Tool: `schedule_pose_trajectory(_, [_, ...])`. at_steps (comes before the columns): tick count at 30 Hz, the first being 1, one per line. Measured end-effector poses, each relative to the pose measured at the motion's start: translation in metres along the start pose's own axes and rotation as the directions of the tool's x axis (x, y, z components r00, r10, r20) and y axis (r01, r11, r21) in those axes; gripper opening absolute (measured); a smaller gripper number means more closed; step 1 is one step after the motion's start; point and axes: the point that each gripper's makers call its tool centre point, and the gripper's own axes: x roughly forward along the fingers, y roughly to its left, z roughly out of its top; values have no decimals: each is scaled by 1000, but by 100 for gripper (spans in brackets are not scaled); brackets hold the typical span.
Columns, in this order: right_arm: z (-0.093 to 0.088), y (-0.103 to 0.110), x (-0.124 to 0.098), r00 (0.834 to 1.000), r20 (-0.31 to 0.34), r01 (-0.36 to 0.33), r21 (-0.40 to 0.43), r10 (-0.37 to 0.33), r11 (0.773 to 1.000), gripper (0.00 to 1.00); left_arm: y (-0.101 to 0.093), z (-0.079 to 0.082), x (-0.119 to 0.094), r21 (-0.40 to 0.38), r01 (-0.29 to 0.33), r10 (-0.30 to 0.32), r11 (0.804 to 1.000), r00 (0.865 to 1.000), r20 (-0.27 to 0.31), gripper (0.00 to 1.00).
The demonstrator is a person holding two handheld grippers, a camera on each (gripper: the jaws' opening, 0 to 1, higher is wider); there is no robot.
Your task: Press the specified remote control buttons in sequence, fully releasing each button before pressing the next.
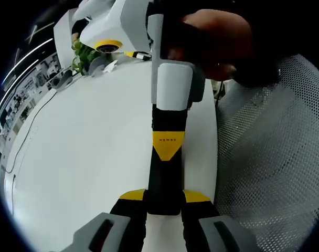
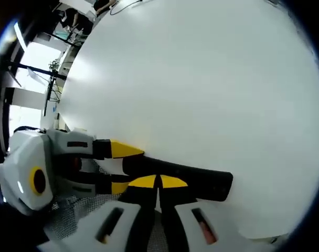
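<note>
Left claw [image 1: 162,202]: jaws clamped on near end of remote [image 1: 167,157], long axis running straight ahead over white tabletop [image 1: 86,157]. Right claw [image 2: 158,185]: jaws together, tips touching remote's side, crosswise; nearer for pressing.

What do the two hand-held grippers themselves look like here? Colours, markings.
Both match. Left hand-held gripper: grey jaw blocks with dark slots, black fingers with yellow tips. Right hand-held gripper: the same grey, black and yellow. Seen from the other side, each has a white and grey body with a yellow ring. A dark sleeve shows behind the right one.
</note>
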Motion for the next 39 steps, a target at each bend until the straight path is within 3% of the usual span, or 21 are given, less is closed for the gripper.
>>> schedule_pose_trajectory(10, [-1, 8, 5, 998, 1, -66, 47, 66, 997, 0, 0, 0, 0, -1, 1, -1, 1000, 1000, 1, 25])
schedule_pose_trajectory(15, [-5, 4, 9, 1000, -20, -14, 6, 14, 1000, 0, 0, 0, 0, -1, 1, -1, 1000, 1000, 0, 25])
schedule_pose_trajectory(30, [-1, 5, 10, 999, 3, 45, -72, -45, 996, 0, 0, -1, 0, 4, 2, -2, 1000, 1000, -5, 25])
schedule_pose_trajectory(39, [-1, 5, 9, 1000, 3, 4, -44, -4, 999, 0, 0, -1, 0, -9, -6, 6, 1000, 1000, -5, 25])
